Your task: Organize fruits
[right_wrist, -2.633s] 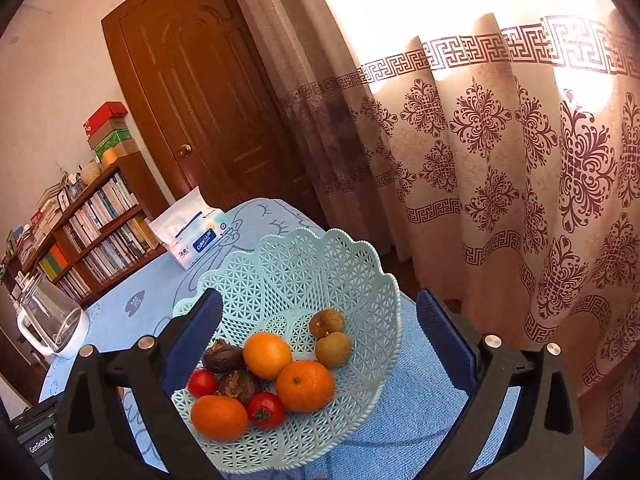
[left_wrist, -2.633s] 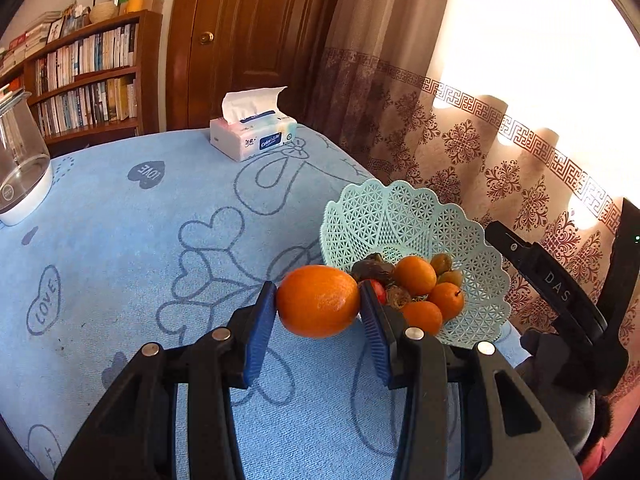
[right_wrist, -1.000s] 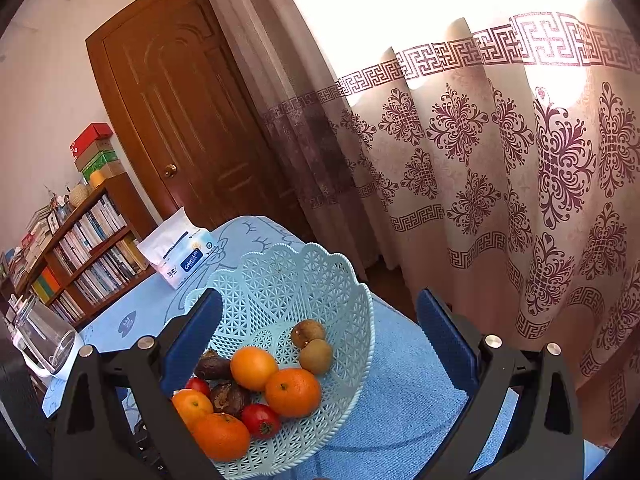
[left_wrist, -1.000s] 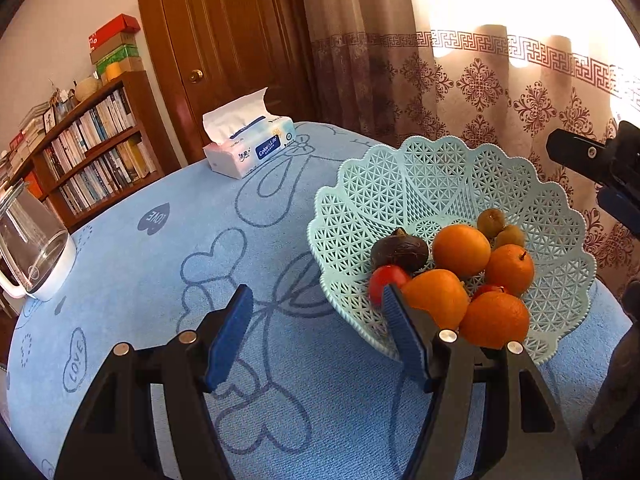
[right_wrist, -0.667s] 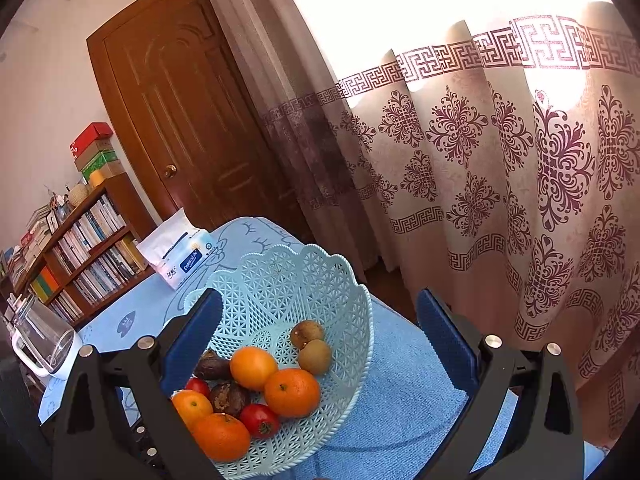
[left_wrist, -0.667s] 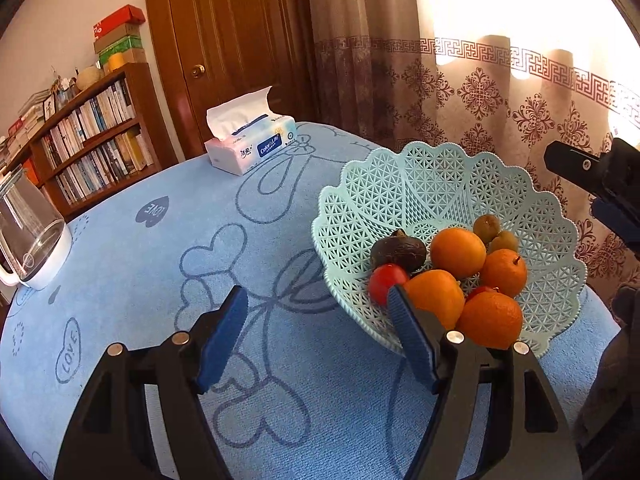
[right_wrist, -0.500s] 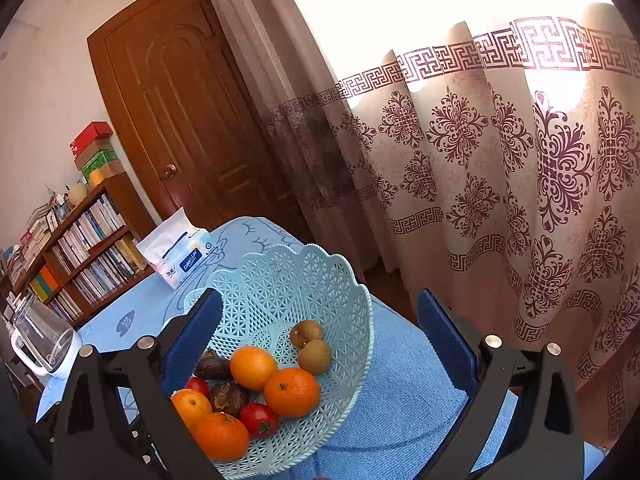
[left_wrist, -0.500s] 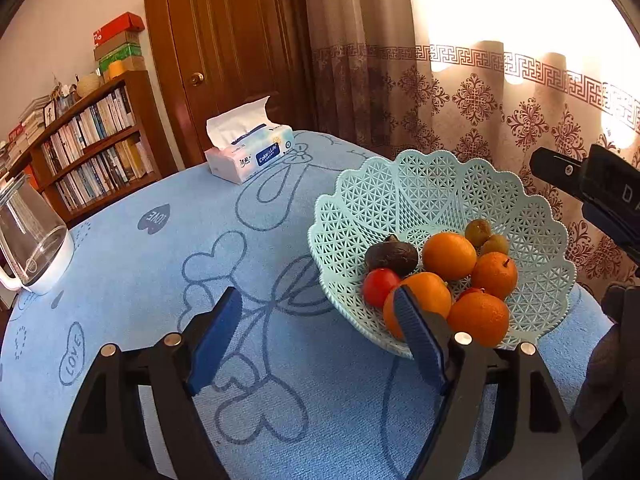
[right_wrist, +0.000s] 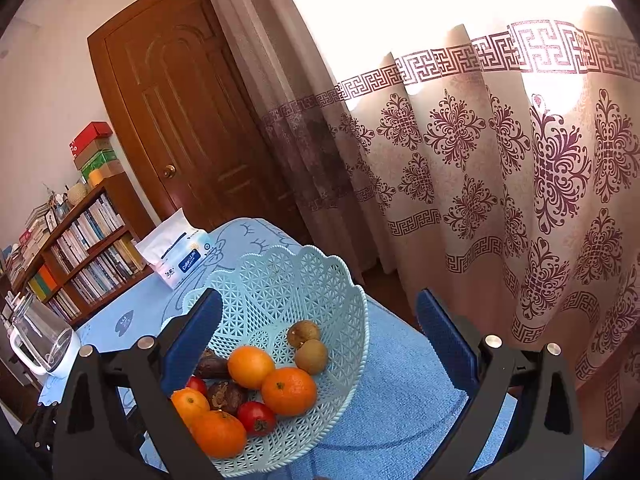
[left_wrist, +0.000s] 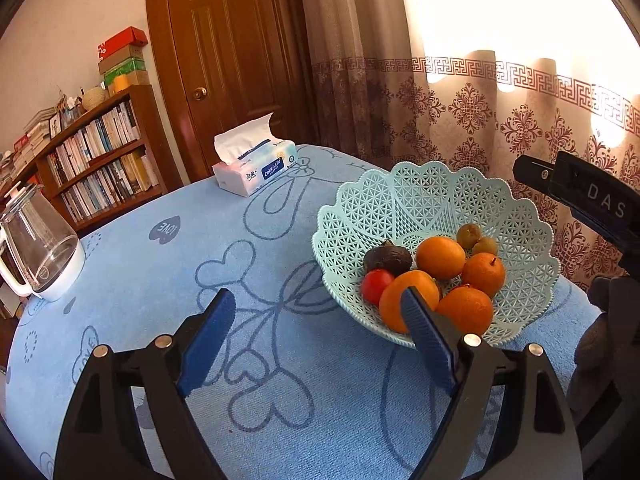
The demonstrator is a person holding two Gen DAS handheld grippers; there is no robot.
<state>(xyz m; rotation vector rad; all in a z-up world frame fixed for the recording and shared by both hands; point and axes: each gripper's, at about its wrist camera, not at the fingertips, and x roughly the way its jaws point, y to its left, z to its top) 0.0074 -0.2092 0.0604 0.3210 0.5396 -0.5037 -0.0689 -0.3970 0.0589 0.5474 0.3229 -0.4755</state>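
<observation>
A pale green lattice basket (left_wrist: pixel 400 200) stands on the blue tablecloth at the right, holding several oranges, a red tomato (left_wrist: pixel 376 284), a dark fruit (left_wrist: pixel 387 258) and two kiwis (left_wrist: pixel 470 235). My left gripper (left_wrist: pixel 316 296) hovers just left of the basket's near rim; its jaws are opening and nothing is between them. Its right finger overlaps the nearest orange (left_wrist: pixel 394 300), which lies in the basket. My right gripper (right_wrist: pixel 318 296) hangs open and empty above the same basket (right_wrist: pixel 288 280), and it also shows as the right gripper (left_wrist: pixel 580 196) in the left wrist view.
A tissue box (left_wrist: pixel 256 170) sits at the far side of the table and a glass kettle (left_wrist: pixel 38 256) at the left edge. A bookshelf (left_wrist: pixel 96 160) and a wooden door stand behind. The patterned curtain (right_wrist: pixel 520 200) hangs close behind the basket's side of the table.
The orange that my left gripper held now lies in the basket. Since then the left jaws have spread wider and the gripper has drawn back and slightly up. The right gripper stays put.
</observation>
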